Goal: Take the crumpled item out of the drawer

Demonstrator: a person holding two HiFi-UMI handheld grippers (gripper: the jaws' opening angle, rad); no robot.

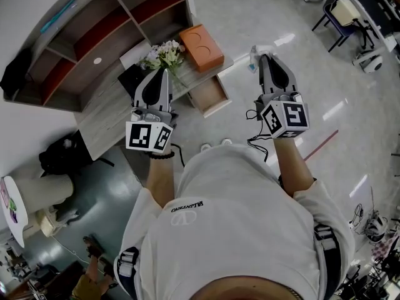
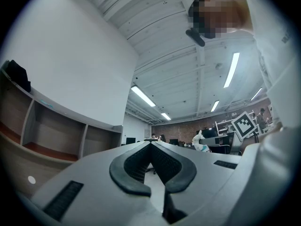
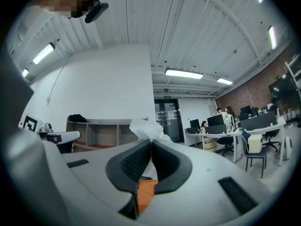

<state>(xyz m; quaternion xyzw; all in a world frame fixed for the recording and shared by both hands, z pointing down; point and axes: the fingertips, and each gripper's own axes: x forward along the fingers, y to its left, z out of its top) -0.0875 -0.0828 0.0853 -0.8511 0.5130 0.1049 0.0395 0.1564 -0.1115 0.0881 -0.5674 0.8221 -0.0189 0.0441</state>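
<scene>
My right gripper (image 3: 151,141) is shut on a white crumpled item (image 3: 146,128), which sticks out past its fingertips. In the head view the right gripper (image 1: 265,59) is raised over the floor, with the crumpled item (image 1: 252,54) at its tip, to the right of the open wooden drawer (image 1: 209,95) and apart from it. The drawer hangs out from under the desk (image 1: 106,114), and its inside looks bare. My left gripper (image 1: 160,71) is held over the desk edge, jaws shut with nothing between them. In the left gripper view the left gripper (image 2: 151,145) points up toward the ceiling.
On the desk stand a bunch of white flowers (image 1: 164,54) and an orange box (image 1: 201,46). A wooden shelf unit (image 1: 94,36) rises behind the desk. A chair (image 1: 340,14) stands far right on the shiny floor. Office desks and people (image 3: 225,121) are far off.
</scene>
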